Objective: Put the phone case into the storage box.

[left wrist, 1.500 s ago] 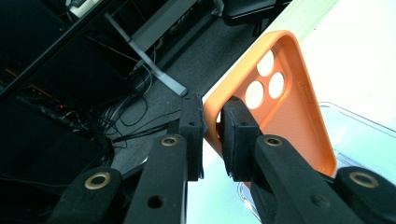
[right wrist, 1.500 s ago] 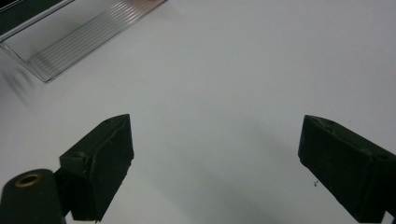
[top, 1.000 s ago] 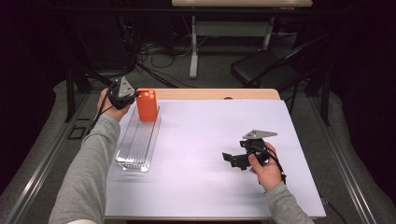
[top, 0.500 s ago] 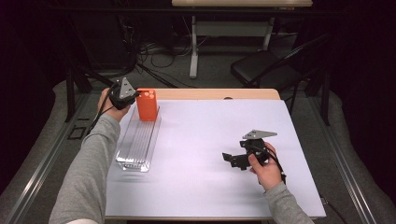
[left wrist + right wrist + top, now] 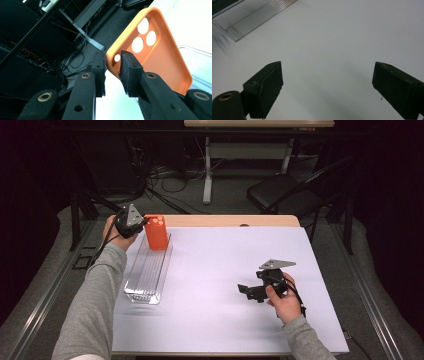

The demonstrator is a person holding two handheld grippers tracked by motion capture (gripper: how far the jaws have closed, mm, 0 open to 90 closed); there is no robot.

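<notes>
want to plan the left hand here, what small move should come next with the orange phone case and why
Probably lower it a little into the clear tray and settle it there. The left tool is shut on a corner edge of the orange phone case, which stands upright at the tray's far end. The right tool is open over the white table, away from it, so the left one likely acts alone.

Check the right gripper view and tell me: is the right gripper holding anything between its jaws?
No: the right gripper has its black jaws spread wide over the bare white table, nothing between them.
</notes>
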